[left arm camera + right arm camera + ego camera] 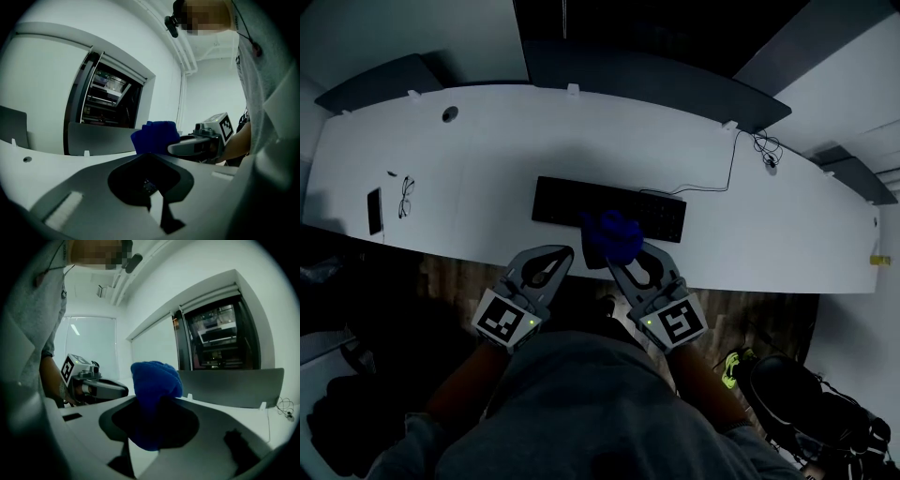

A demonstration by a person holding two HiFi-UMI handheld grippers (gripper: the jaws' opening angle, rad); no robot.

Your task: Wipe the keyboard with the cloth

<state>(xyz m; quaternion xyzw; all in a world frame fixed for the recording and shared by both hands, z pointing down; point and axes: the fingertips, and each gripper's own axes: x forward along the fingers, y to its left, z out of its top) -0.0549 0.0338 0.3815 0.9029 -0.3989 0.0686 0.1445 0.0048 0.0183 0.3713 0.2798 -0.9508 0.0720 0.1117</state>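
Black keyboard (pixel 567 200), lying flat near the front edge of the white tabletop (pixel 581 131), long side running left to right. Blue cloth (pixel 615 236), bunched into a rounded wad and pinched in the right tongs (pixel 617 257), over the keyboard's front edge near its middle.

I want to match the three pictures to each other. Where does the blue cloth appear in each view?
Head view: the blue cloth is at the centre, over the keyboard's near edge.
Left gripper view: it is just right of the centre.
Right gripper view: it is in the centre and lower middle.
Shared landmark: the white desk.
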